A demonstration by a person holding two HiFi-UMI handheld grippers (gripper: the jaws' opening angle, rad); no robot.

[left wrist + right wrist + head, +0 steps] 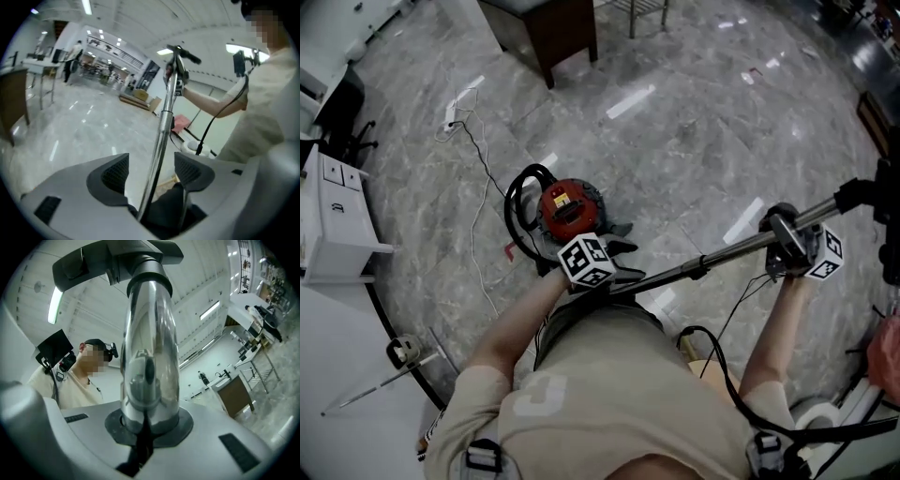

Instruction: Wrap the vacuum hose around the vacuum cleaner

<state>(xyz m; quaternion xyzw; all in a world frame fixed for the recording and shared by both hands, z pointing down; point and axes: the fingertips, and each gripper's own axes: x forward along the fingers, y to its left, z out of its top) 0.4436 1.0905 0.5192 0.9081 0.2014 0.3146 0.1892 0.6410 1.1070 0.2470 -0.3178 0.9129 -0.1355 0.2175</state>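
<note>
Keep the right gripper [787, 248] clamped on the shiny chrome wand tube [727, 251] — left gripper [152, 171] spread round it, pads clear — and lead the black hose [516, 202] around the round red vacuum cleaner [566, 208].

Grey marble floor [694, 122]; dark wooden cabinet [553, 28]; white drawer unit [333, 216].

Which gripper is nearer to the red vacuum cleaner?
Left. The left gripper hovers just by the vacuum cleaner; the right gripper clamps the metal wand well off to its side.
</note>
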